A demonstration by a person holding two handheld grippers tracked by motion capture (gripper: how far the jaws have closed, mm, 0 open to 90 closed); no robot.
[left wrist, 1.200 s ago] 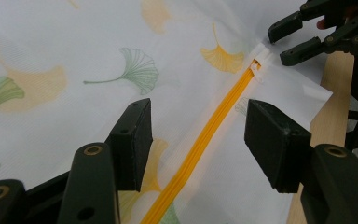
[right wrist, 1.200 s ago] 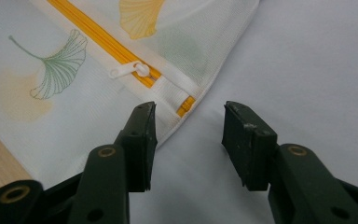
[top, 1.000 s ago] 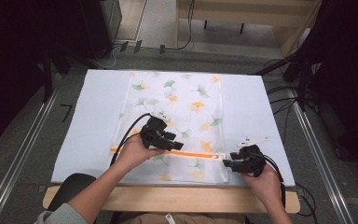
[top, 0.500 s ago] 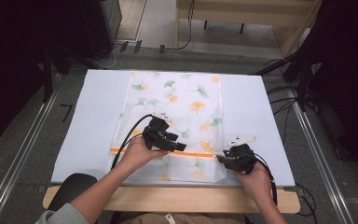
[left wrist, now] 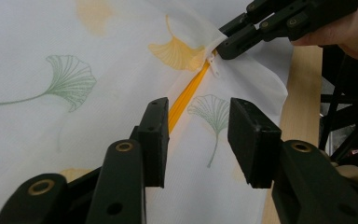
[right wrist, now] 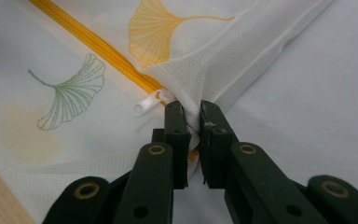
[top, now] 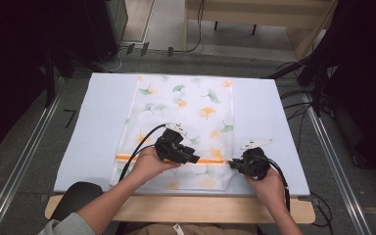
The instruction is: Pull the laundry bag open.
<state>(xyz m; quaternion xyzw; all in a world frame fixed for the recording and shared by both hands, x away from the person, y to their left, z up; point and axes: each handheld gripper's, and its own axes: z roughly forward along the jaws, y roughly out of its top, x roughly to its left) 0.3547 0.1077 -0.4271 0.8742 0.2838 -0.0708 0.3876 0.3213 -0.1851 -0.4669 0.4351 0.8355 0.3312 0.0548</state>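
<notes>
Pinning: right gripper (right wrist: 193, 116) clamps mesh laundry bag (top: 186, 105) edge beside zipper pull (right wrist: 148, 102).
Left gripper (left wrist: 200, 135): jaws wide over orange zipper (left wrist: 186, 95).
Next, likely: left grabs pull.

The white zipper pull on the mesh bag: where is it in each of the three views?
High view: too small to tell; it lies at the right gripper, at the orange zipper's right end.
Left gripper view: upper right, zipper pull.
Right gripper view: centre, zipper pull, just above the gripper.
Shared landmark: the orange zipper.
</notes>
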